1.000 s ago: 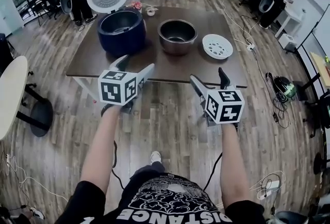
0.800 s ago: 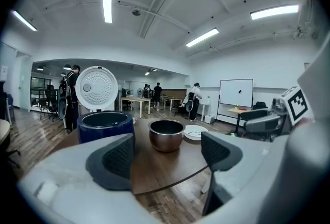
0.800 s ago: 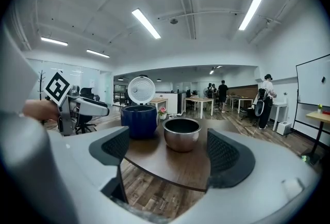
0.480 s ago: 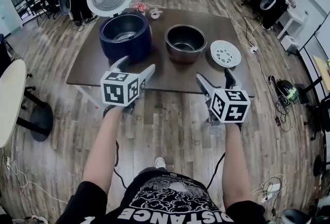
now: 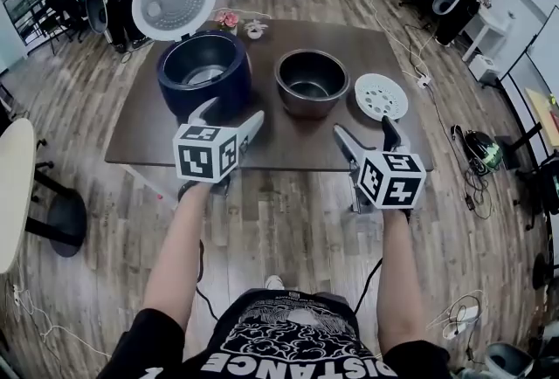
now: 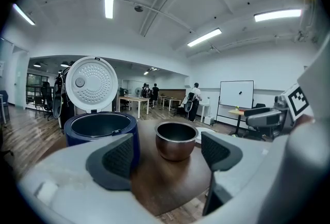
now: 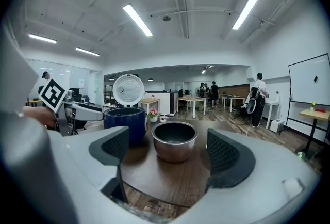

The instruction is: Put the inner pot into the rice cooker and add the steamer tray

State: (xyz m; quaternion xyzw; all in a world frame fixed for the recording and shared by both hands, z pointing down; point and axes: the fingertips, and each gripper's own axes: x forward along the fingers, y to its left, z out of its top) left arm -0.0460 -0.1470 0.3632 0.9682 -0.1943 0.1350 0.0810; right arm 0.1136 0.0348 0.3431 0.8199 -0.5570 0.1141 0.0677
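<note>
Inner pot (image 5: 311,82): upright at table (image 5: 262,137) centre, ahead and between both grippers, seemingly nearer right gripper (image 5: 362,126). Rice cooker (image 5: 203,72) leftward, steamer tray (image 5: 381,96) rightward. Left gripper (image 5: 232,111) and right: jaws apart, empty.

The inner pot (image 6: 175,143) mostly hides the steamer tray (image 6: 200,133).

Brown table (image 5: 288,134), rice cooker (image 5: 203,72), inner pot (image 5: 311,83), steamer tray (image 5: 381,96)

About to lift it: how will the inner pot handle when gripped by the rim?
The inner pot looks like rigid metal, so it likely won't flex. Its glossy wall may be slippery. Wide and squat on the table, it probably won't tip.
</note>
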